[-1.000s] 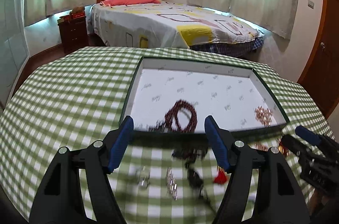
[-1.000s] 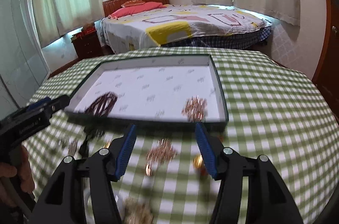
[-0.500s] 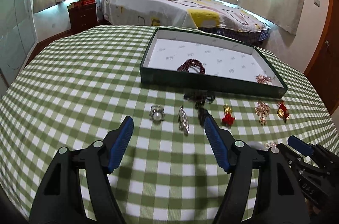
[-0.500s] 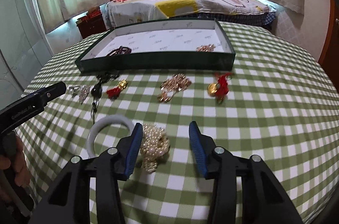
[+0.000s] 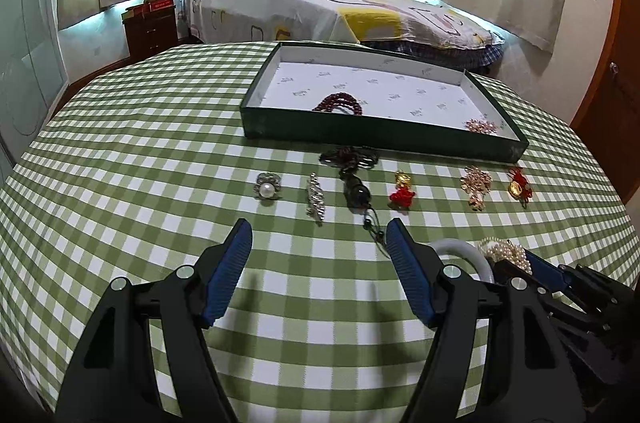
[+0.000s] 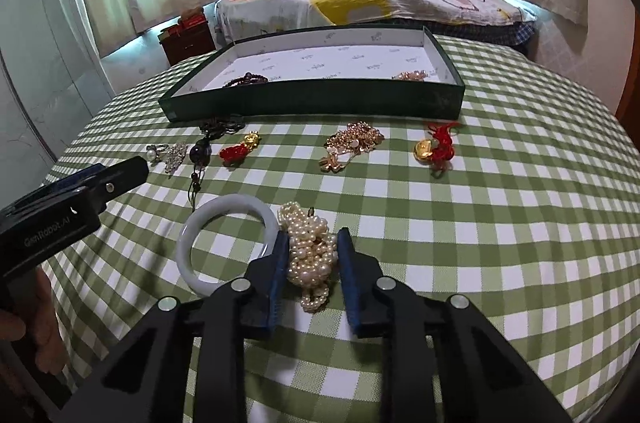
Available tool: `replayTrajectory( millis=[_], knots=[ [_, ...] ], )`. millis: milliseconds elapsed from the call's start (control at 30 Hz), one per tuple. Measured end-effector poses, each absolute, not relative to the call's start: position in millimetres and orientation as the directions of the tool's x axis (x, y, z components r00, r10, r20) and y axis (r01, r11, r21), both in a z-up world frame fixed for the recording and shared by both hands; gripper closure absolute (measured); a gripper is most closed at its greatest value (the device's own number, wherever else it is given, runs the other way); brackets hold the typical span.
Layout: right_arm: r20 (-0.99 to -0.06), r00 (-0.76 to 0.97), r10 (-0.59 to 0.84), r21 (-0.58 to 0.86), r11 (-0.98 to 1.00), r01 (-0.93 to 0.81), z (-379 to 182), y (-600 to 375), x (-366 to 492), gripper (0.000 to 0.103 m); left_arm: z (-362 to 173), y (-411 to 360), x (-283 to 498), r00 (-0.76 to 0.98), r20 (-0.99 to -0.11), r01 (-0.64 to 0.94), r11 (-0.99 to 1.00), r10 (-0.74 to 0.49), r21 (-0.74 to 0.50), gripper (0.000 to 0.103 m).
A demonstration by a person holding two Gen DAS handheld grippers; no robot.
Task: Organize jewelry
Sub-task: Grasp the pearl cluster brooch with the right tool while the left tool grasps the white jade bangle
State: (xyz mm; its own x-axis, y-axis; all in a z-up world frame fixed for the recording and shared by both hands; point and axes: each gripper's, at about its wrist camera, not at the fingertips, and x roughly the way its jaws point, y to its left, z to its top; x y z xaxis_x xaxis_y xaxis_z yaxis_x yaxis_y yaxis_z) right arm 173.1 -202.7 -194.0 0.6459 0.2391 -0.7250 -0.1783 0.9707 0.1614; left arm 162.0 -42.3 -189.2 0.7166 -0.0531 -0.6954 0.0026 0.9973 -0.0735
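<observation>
A heap of pearl necklace (image 6: 310, 243) lies on the checked cloth beside a white bangle (image 6: 192, 235). My right gripper (image 6: 313, 235) straddles the pearls, its jaws closing, and both pads touch the heap. The left gripper (image 5: 319, 227) hovers open over bare cloth, just short of a silver brooch (image 5: 315, 199) and a dark bead pendant (image 5: 356, 183). Farther back stands the green tray (image 5: 360, 139), holding a dark red bead bracelet (image 5: 338, 101) and a small gold piece (image 5: 482, 125).
In front of the tray lies a row of pieces: a pearl ring (image 5: 266, 187), a red and gold charm (image 5: 402, 191), a gold brooch (image 5: 476, 185) and another red charm (image 5: 518, 185). A bed and a nightstand stand beyond the round table.
Both grippers pulled back from the tray toward the table's near side. The right one sank over the pearl heap and its jaws narrowed until they touched it. The left jaws kept their width.
</observation>
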Motion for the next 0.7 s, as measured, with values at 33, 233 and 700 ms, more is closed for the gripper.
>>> replayTrajectory(
  millis=[33,233,700],
  knots=[
    [-0.723,0.650,0.234,0.157,0.972,-0.175,-192.9,-203.8,172.8,0.079,-189.1,-45.6,160.8,0.716,-0.696,0.007,0.997,-0.055,-0.071,0.035],
    [-0.707,0.681,0.191,0.160,0.981,-0.109,-187.6,-231.4,172.8,0.079,-190.2,-65.7,155.7,0.715,-0.696,0.042,0.998,-0.064,-0.049,0.033],
    [-0.702,0.696,0.148,0.181,0.983,-0.027,-187.9,-268.9,171.9,0.079,-200.5,-121.9,155.1,0.697,-0.711,0.125,0.992,-0.096,-0.011,0.031]
  ],
)
